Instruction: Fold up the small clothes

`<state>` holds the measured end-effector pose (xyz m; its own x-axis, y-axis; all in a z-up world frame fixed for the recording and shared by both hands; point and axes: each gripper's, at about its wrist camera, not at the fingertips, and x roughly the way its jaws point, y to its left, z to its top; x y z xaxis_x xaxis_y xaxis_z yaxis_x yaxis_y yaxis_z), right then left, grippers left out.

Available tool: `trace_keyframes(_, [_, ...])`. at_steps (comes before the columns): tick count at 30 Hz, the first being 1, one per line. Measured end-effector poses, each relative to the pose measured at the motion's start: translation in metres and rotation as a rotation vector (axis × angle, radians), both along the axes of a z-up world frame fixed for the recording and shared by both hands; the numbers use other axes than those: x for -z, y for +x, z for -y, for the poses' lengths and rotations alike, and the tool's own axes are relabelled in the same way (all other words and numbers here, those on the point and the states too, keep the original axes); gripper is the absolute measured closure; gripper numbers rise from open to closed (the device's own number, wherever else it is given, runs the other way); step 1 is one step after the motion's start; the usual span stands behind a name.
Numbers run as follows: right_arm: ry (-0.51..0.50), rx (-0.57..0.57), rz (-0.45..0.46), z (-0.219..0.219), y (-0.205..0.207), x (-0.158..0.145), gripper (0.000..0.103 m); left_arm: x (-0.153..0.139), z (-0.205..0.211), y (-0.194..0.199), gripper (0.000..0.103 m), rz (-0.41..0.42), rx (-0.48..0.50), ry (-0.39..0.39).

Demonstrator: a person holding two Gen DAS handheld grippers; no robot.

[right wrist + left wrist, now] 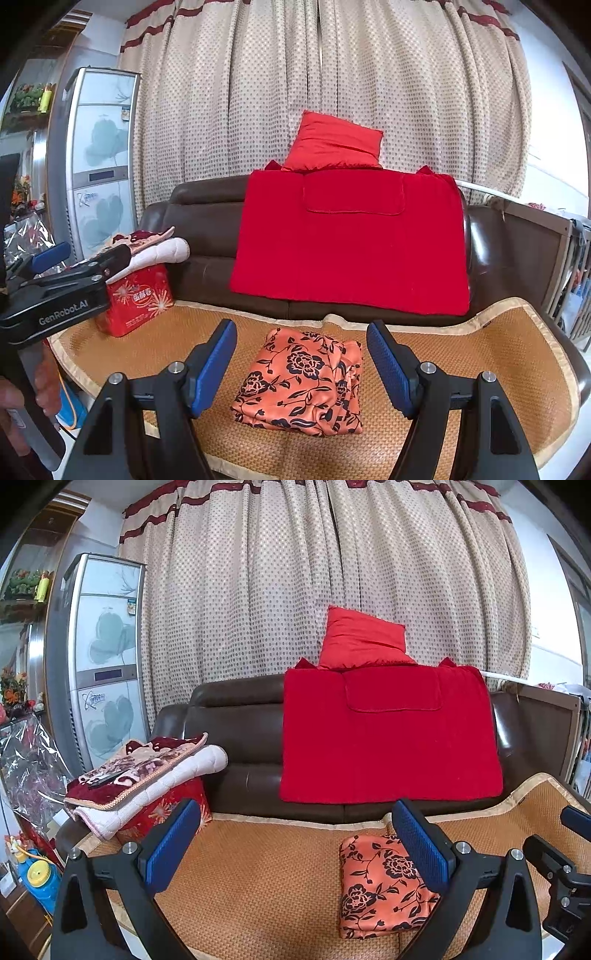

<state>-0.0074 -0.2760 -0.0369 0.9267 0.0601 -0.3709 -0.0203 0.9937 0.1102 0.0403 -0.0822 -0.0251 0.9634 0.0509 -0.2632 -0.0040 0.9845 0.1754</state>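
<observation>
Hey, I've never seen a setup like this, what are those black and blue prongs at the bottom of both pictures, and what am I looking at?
Those prongs are handheld grippers; a person holds one in each hand, with a camera on each looking forward. One picture is from the left gripper, the other from the right gripper. Both are open and hold nothing. Below them a folded orange cloth with black flowers lies on a woven mat covering a brown sofa. A red blanket hangs over the backrest, with a red pillow on top. A stack of folded blankets sits at the left end.
</observation>
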Motion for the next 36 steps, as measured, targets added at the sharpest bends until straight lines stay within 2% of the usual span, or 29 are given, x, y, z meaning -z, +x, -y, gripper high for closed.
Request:
trace_keyframes(20, [-0.003, 0.005, -0.044, -0.006, 0.015, 0.003, 0.027, 0.007, -0.007, 0.022, 0.000, -0.029, 0.009, -0.037])
trace_keyframes(31, [0.002, -0.015, -0.091, -0.006, 0.063, 0.017, 0.027, 0.024, -0.008, 0.064, 0.000, -0.086, -0.021, -0.047])
trace_keyframes(36, [0.038, -0.039, -0.118, 0.002, 0.099, 0.030, 0.027, 0.032, -0.012, 0.090, 0.000, -0.100, 0.039, -0.091])
